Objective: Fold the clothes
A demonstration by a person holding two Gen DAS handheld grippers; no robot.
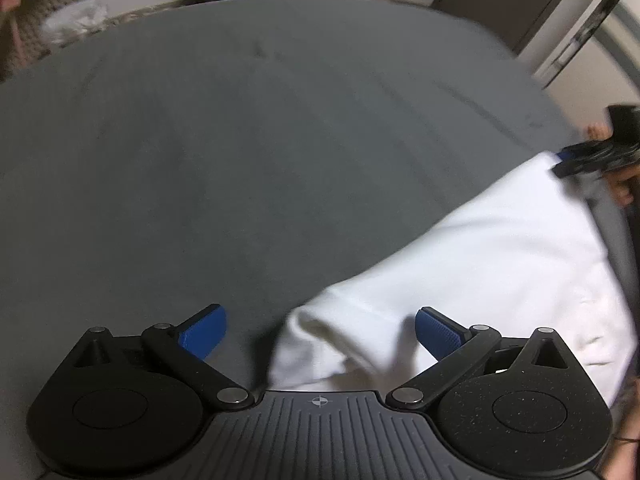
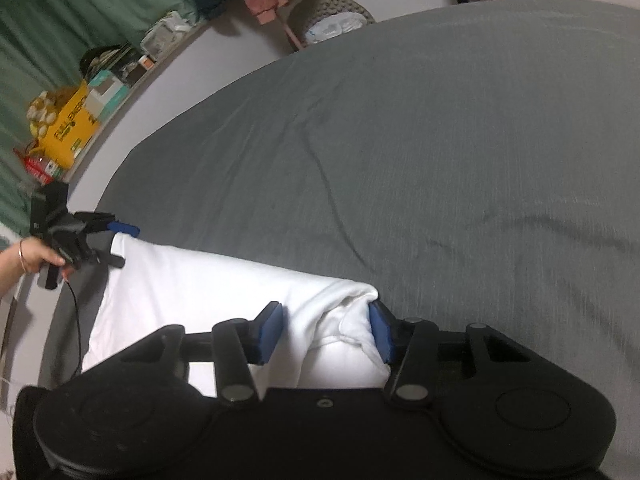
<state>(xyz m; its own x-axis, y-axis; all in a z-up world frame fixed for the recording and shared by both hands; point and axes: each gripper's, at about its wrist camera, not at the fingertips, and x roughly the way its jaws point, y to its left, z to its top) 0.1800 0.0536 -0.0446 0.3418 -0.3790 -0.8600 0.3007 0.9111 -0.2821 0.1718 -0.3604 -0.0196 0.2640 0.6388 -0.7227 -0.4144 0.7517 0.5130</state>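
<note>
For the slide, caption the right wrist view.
Open right gripper straddles a white garment end on the gray bedsheet.

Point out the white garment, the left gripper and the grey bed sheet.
white garment (image 2: 208,280): right wrist view, on the flat upper layer.
left gripper (image 1: 320,332): left wrist view, midway between the blue-padded fingertips.
grey bed sheet (image 2: 460,140): right wrist view, on a bare stretch.

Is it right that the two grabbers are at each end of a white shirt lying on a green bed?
Not quite: the bed is grey, not green, as the right wrist view shows. The white shirt lies on it, with the left grabber and the right grabber at its ends.
</note>
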